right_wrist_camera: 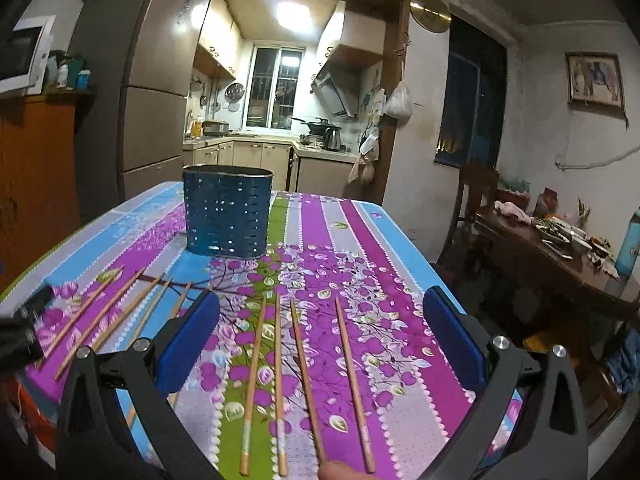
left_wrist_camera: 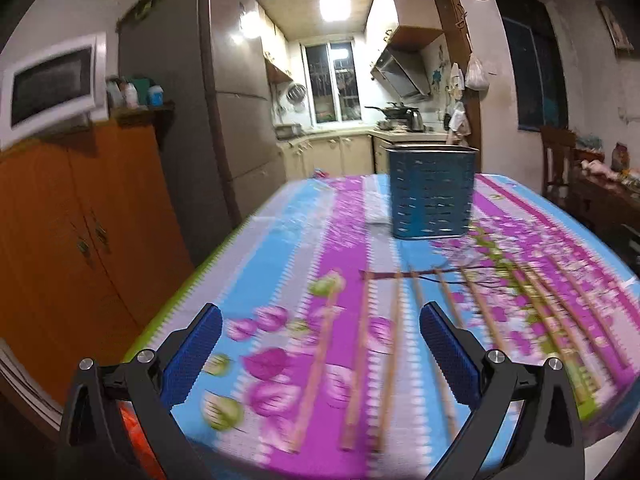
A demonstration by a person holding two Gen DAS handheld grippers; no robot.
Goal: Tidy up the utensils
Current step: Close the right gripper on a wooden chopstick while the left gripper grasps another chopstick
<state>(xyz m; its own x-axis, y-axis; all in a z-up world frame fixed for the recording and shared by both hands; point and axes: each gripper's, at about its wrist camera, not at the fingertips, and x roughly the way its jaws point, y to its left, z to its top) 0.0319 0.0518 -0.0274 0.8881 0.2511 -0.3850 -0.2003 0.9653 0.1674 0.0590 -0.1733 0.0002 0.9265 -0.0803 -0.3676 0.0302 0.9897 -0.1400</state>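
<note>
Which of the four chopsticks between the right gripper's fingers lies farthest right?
The chopstick on the magenta stripe. It lies apart from the other three, which sit closer together to its left, nearer the green stripe, between the fingers of the open right gripper.

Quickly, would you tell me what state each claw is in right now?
Left claw: open, holding nothing.
Right claw: open, holding nothing.

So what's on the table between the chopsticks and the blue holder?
Nothing, only flowered tablecloth between the chopsticks and blue utensil holder, seen in the right wrist view.
</note>
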